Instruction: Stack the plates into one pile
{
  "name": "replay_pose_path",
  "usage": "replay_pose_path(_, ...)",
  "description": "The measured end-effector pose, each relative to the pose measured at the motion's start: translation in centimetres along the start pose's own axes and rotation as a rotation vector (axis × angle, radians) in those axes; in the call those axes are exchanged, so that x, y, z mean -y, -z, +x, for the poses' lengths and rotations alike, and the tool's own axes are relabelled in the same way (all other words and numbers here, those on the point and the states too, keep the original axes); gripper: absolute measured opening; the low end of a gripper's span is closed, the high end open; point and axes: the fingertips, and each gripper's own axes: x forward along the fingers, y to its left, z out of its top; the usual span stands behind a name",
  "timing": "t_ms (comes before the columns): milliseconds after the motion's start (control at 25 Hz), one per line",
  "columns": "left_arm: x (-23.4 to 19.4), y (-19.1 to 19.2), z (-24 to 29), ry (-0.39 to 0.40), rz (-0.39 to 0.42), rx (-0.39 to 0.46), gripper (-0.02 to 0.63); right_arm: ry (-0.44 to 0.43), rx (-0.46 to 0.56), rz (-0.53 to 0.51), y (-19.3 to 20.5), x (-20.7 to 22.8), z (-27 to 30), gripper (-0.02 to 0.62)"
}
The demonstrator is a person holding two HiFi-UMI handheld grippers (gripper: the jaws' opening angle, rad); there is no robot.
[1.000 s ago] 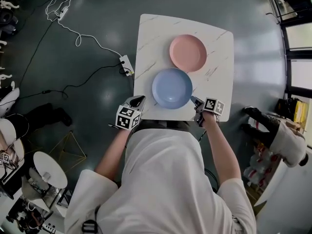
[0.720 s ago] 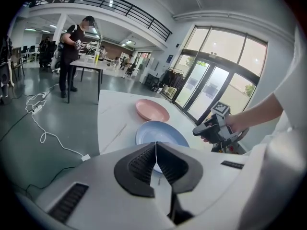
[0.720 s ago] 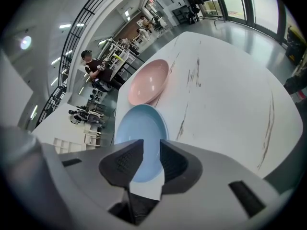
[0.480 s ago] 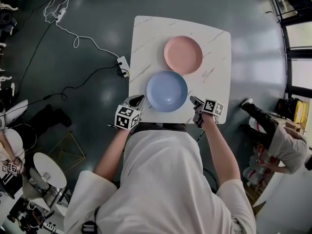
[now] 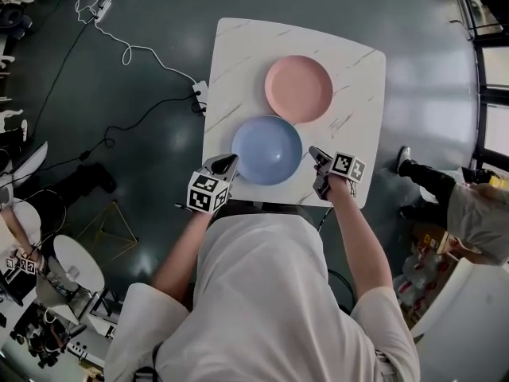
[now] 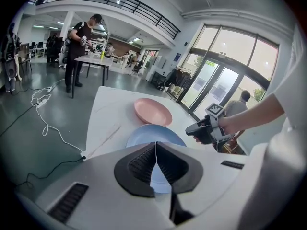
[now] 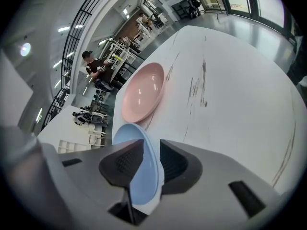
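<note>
The right tongs (image 7: 149, 150), jaws apart, have edged in to the right rim of the blue plate (image 5: 266, 150), which lies near on the surface (image 5: 358, 94). The left tongs (image 6: 156, 150) are closed and empty. Gripping the plate and lifting it onto the far pink plate (image 5: 298, 88) looks next.

Table's (image 5: 350, 78) near edge hidden by the person's shoulders (image 5: 270, 293), blue plate (image 6: 153, 134) partly behind left gripper (image 6: 156, 144), 1 bystander (image 5: 473, 213) cut off at right.
</note>
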Motion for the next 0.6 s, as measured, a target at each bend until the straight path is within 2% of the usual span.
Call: replay_pose_path(600,0.4,0.9,1.4,-0.077,-0.065,-0.042,0.014,-0.065,0.026,0.087,-6.5,1.7,4.5,0.117)
